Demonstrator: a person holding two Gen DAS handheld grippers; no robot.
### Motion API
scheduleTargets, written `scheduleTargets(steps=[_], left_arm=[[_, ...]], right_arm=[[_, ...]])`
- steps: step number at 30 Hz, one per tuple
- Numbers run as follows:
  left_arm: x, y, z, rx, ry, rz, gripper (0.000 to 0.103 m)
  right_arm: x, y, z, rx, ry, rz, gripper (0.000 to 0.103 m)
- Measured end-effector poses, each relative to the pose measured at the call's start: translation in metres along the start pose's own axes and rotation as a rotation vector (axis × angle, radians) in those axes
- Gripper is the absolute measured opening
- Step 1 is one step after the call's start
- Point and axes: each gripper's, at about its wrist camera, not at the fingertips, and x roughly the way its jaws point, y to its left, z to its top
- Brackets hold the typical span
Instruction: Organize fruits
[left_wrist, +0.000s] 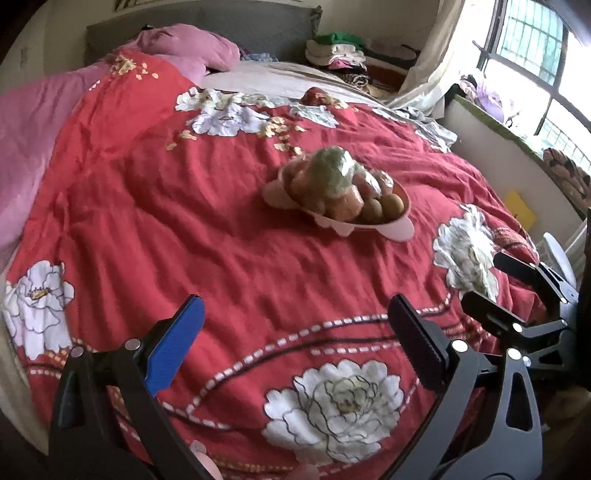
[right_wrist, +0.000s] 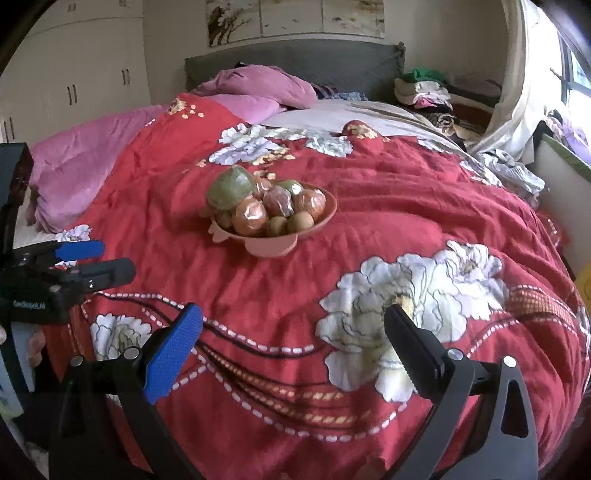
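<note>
A: Both sets of jaws are being held spread wide, nothing between them: left gripper (left_wrist: 295, 347), right gripper (right_wrist: 293, 347), both short of the pink bowl (right_wrist: 273, 247).

B: The fruits (right_wrist: 258, 206) are being kept heaped in that bowl, mid-quilt.

A: A spill is being risked: the red quilt (right_wrist: 369, 206) is soft, the pile high.

B: Beyond the bowl, a grey headboard (right_wrist: 295, 62) is showing.
</note>
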Motion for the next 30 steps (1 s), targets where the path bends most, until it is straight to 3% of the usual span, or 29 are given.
scheduleTargets(steps=[30], left_arm=[[-0.011, -0.011, -0.007, 0.031, -0.007, 0.026, 0.093]], right_arm=[[-0.012, -0.002, -0.004, 0.043, -0.009, -0.016, 0.098]])
